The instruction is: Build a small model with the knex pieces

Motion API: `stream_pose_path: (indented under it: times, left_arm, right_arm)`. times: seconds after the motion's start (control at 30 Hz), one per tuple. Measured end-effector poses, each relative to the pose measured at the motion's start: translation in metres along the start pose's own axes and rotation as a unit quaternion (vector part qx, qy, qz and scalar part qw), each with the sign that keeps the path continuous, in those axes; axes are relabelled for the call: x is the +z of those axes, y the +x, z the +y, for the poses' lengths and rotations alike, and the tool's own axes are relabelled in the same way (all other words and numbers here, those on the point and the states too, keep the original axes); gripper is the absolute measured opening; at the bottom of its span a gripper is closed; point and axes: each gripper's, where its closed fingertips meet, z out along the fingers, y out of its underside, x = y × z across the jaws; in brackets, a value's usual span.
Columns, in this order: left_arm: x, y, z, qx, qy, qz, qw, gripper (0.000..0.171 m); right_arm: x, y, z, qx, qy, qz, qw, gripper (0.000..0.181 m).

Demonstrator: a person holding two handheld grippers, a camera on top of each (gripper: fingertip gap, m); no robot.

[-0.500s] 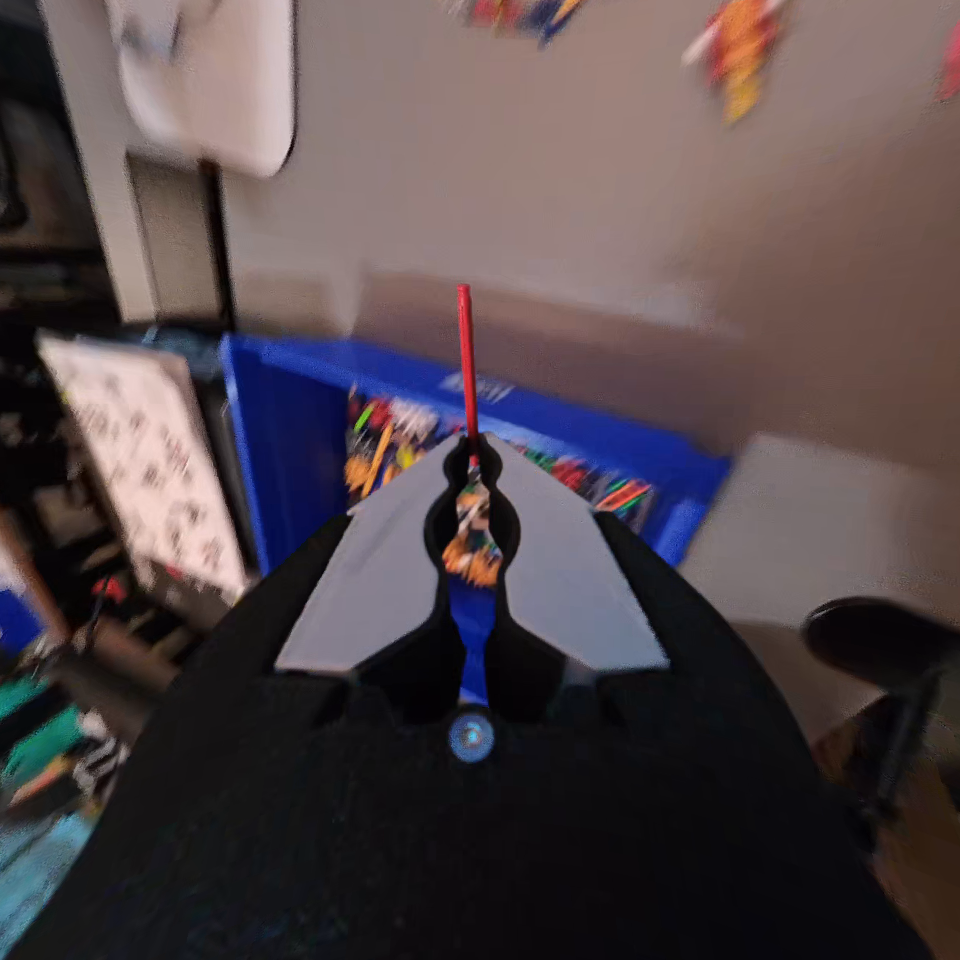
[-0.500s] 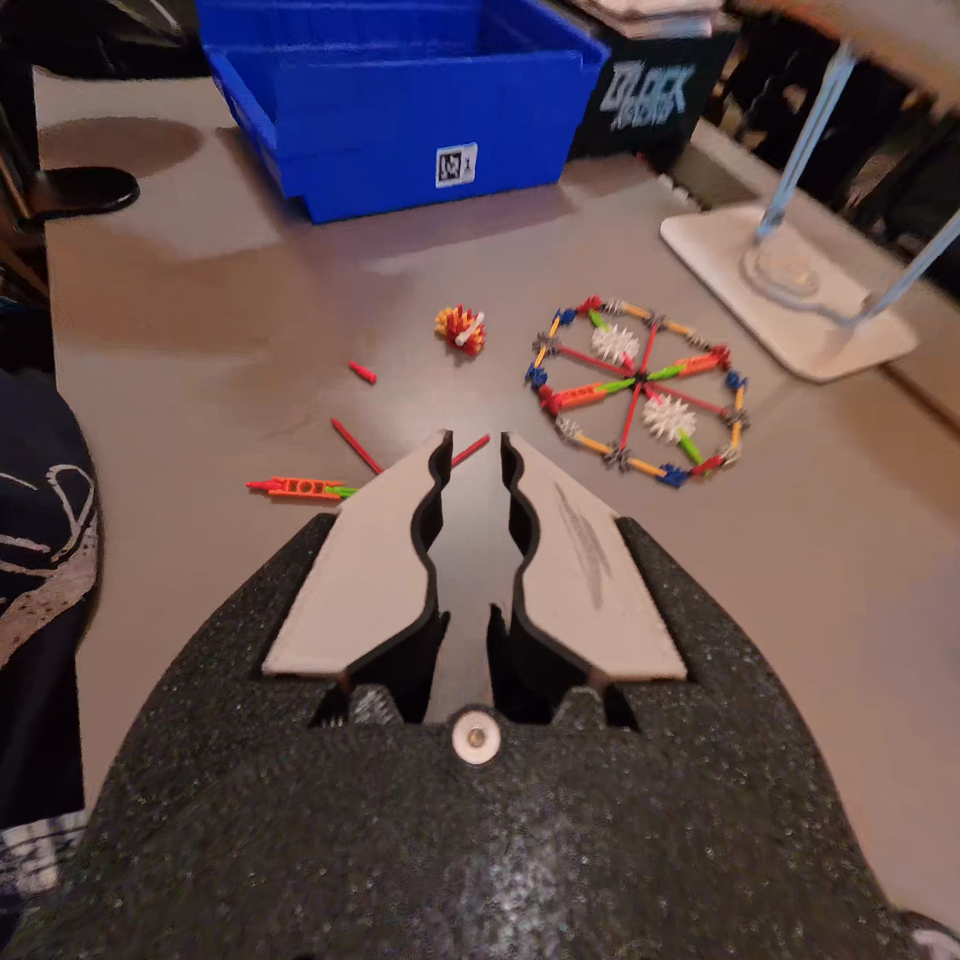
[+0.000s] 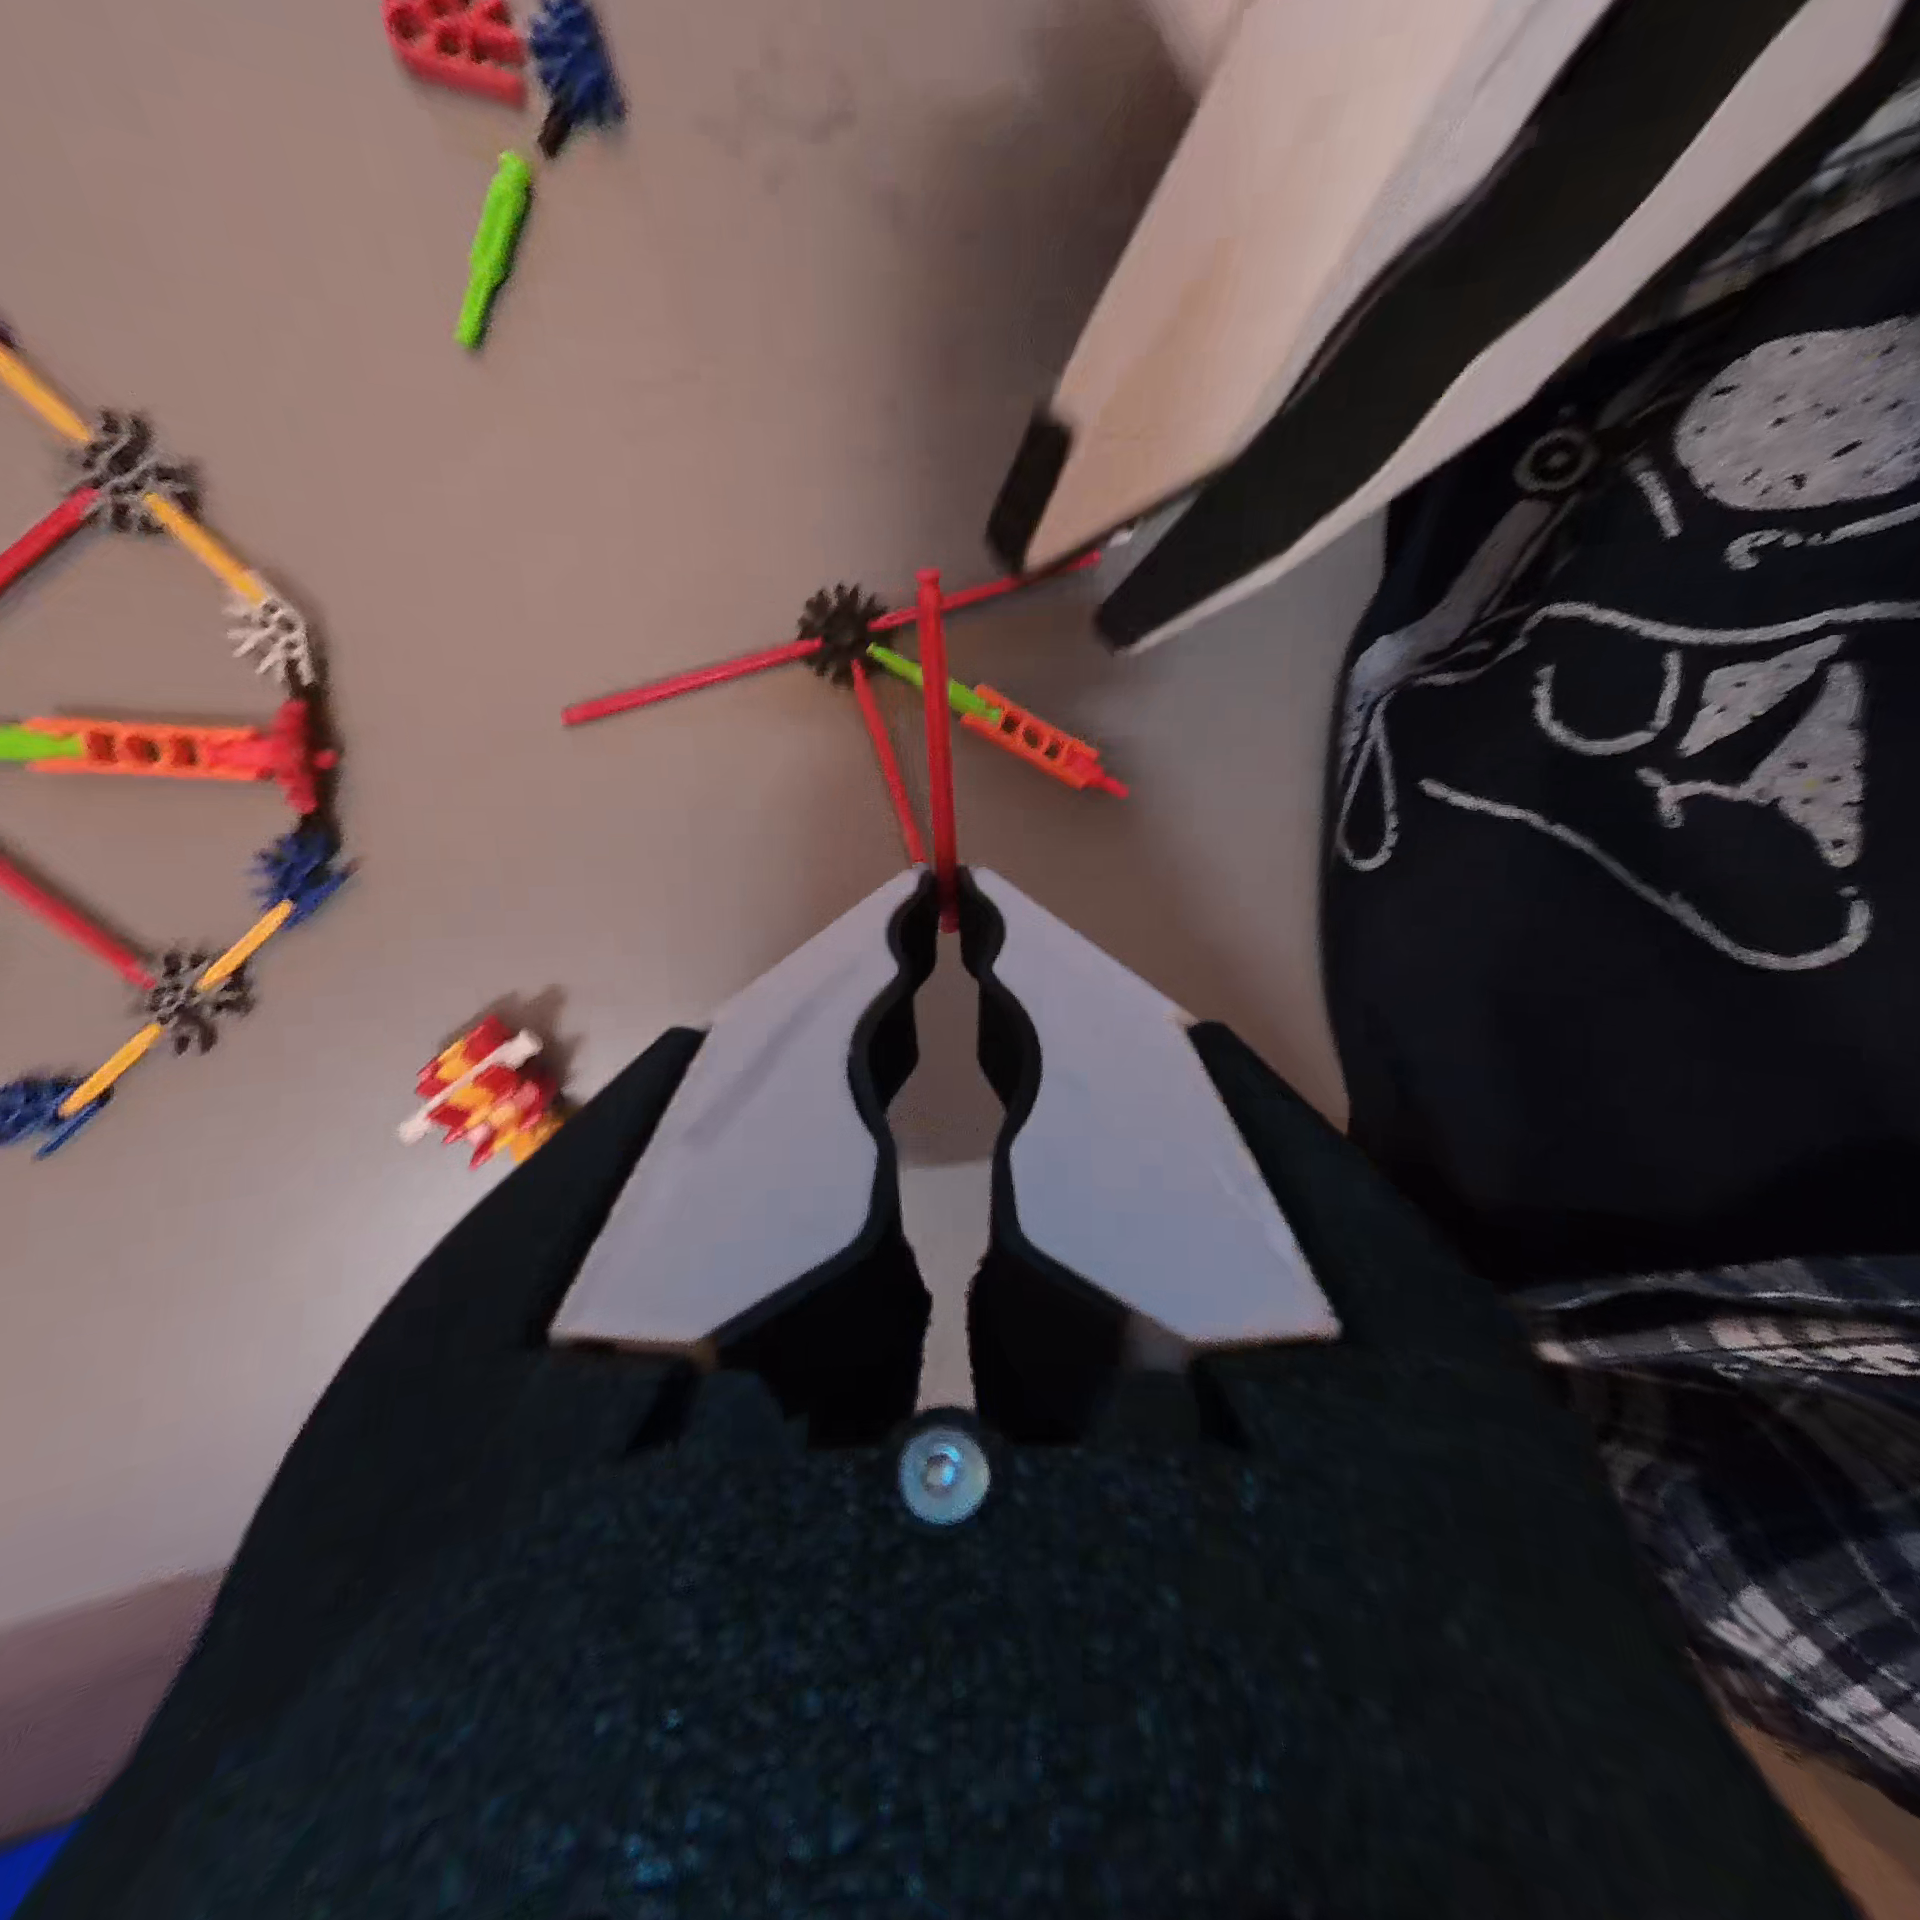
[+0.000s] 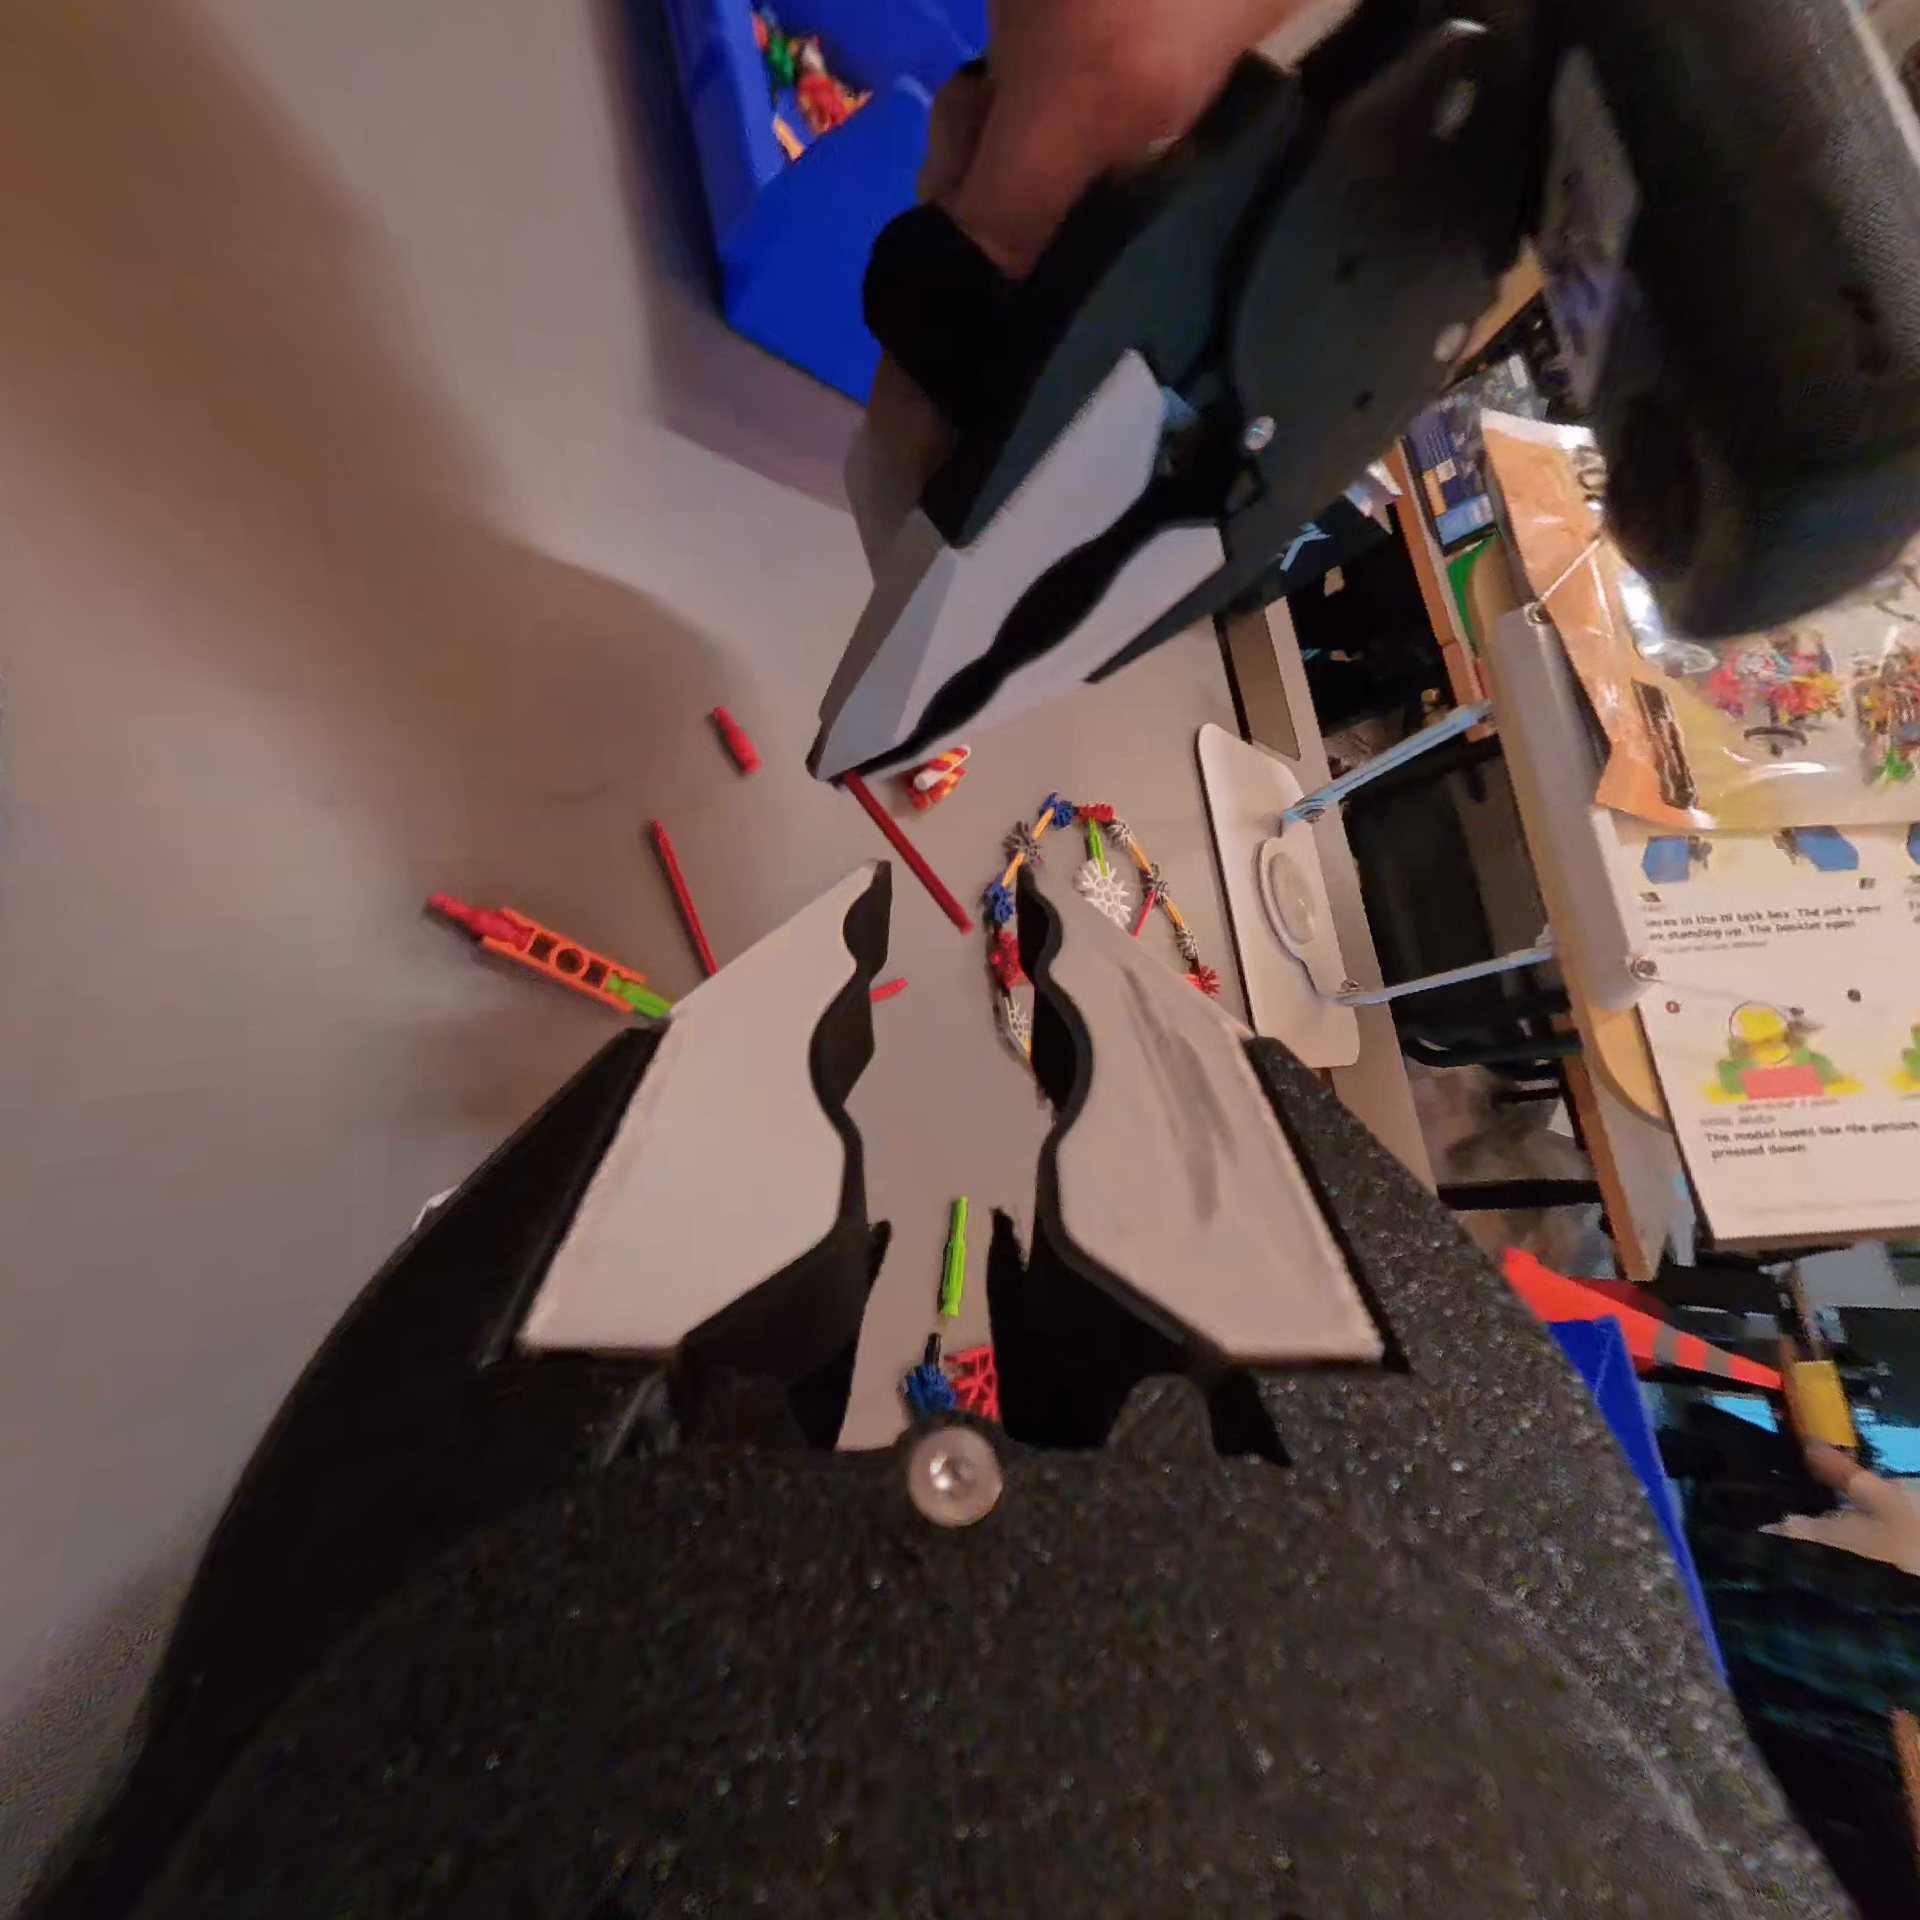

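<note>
- Left wrist view: we see the left gripper [image 3: 940,883] clamped on a red rod [image 3: 935,748] sticking straight out from its tips, over a black hub with rods [image 3: 840,629] on the table [image 3: 675,416].
- Right gripper [image 4: 951,904] has its jaws apart, empty, above loose pieces.
- Wheel model [image 4: 1101,894] lies just ahead-right of the right tips and looks built; the hub piece only partly.
- Blue bin [image 4: 810,208] far ahead holds mixed coloured pieces.
</note>
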Motion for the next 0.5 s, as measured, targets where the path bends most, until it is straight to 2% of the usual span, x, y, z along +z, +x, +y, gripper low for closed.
stream_pose_path:
  times: [0.13,0.27,0.43,0.5]
  left_arm:
    - [0.01,0.01,-0.009,-0.005,0.013,0.038,0.999,0.002]
    - [0.013,0.016,-0.011,-0.006,0.02,0.064,0.998,0.002]
    - [-0.006,0.01,-0.026,-0.007,0.068,0.073,0.995,0.003]
    - [-0.011,-0.004,-0.027,0.001,0.067,0.018,0.998,0.02]
  right_arm:
    - [0.017,-0.016,0.017,-0.056,-0.06,-0.012,0.997,0.021]
    - [0.023,-0.028,0.025,-0.078,-0.077,-0.031,0.994,0.005]
    - [0.018,-0.018,0.026,-0.017,-0.062,-0.039,0.997,0.0]
    - [0.012,-0.007,0.029,0.018,-0.054,-0.038,0.998,0.0]
